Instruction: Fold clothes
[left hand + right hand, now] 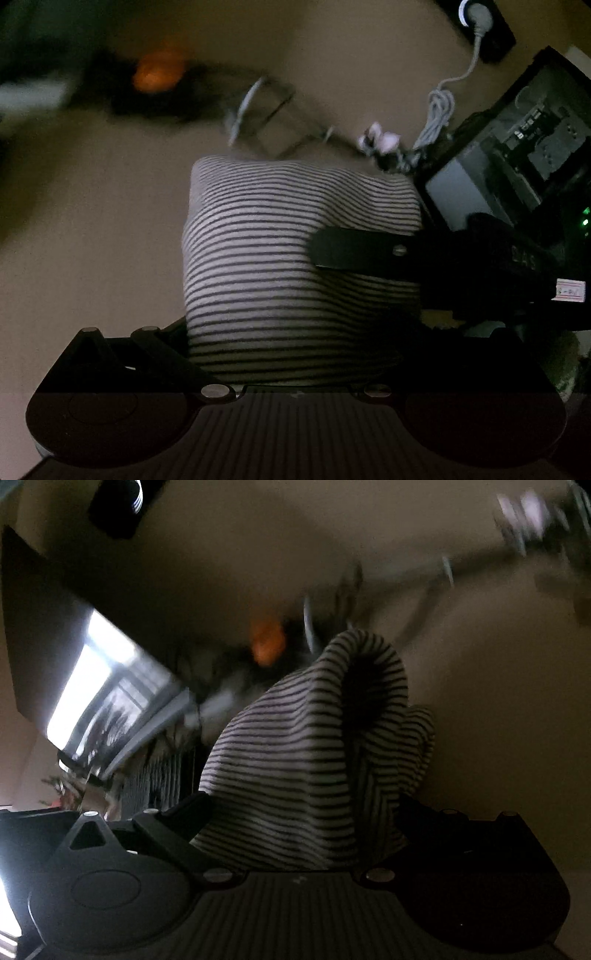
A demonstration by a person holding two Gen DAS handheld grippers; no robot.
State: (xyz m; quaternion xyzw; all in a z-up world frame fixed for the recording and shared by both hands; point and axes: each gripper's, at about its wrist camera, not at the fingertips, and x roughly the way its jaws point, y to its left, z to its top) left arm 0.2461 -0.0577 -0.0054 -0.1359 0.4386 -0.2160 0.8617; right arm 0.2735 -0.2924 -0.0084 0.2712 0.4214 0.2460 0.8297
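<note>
Striped cloth (280,258) is pinched in both claws, held up in front of them.
Left claw (291,354) and right claw (295,834) are closed tight on it. Only the left view shows a white cord (441,107); only the right shows a bright window (92,679).

1. The striped garment (280,258) you hold is white to pale grey with thin dark, near-black horizontal stripes; in your right wrist view the same cloth (295,775) shows the stripes curving around a dark, shadowed fold.
2. Your left gripper (295,369) and right gripper (299,853) are both matte black, with small silver screw heads.
3. The wall (92,221) behind is plain beige-tan.
4. A blurred orange blob (159,72) sits among black shapes.
5. The cable (443,107) is light grey, running to a black socket plate (480,22) ringed with a white-blue glow.
</note>
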